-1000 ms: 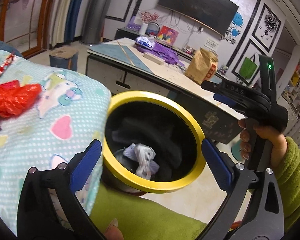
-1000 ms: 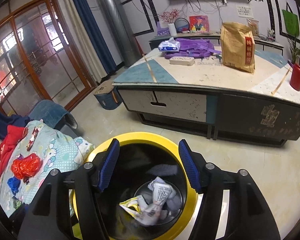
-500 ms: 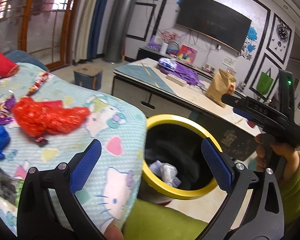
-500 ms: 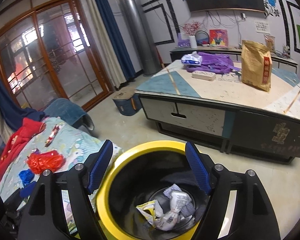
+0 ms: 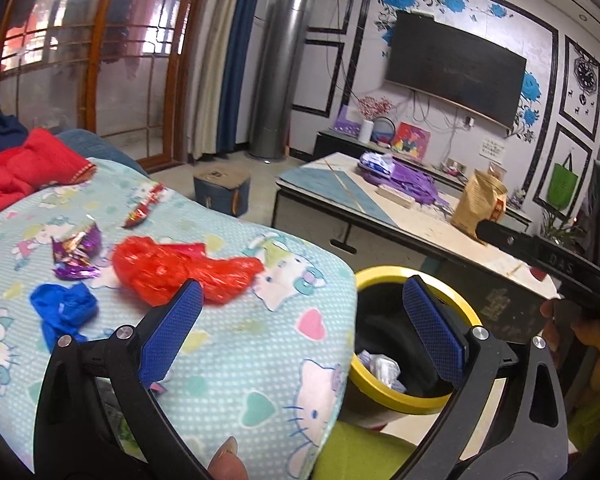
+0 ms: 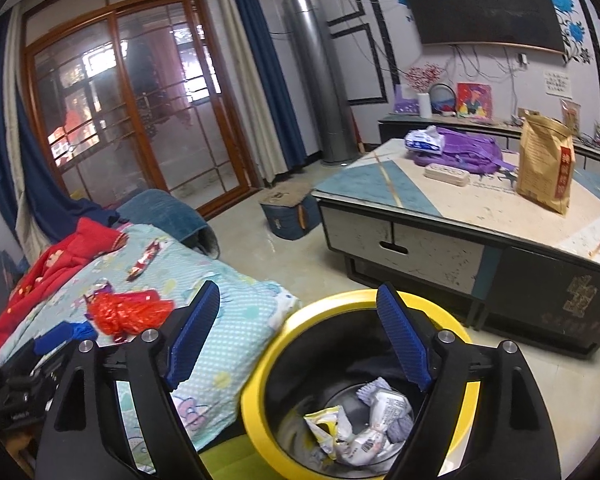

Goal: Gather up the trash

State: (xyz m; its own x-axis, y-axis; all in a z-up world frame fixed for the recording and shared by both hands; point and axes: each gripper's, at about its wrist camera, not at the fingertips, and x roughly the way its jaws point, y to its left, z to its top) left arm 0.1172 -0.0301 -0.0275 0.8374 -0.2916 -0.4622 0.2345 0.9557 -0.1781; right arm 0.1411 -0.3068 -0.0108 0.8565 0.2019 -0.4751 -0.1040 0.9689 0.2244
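Living room, blanket-covered seat with a patterned light-blue blanket, yellow-rimmed bin on the floor at its edge.

Right gripper: jaws have just been opening, now wide, nothing between the pads. It hangs over the bin mouth; crumpled wrappers lie on the bin floor below it.

Left gripper: jaws spread wide, empty, tilted down over the blanket's near corner, with the bin rim behind its right finger.

Remaining trash, all on the blanket:
- red plastic bag, crumpled, just beyond the left gripper's left fingertip; long axis runs roughly left-right across the left wrist view
- blue scrap, near-left of the red bag
- purple foil wrapper, behind the blue scrap
- red candy wrapper, farthest back, lying on a diagonal

Key relation: the red bag sits ahead and left of the left gripper, while from the right gripper it is well off to the left with the bin in between. Left hand looks nearer. Since the bag's length lies across the jaws, I'd guess a straight-in reach with a pinch at its bulkier left lump works, then a swing right to the bin. Thin plastic may slip or trail.
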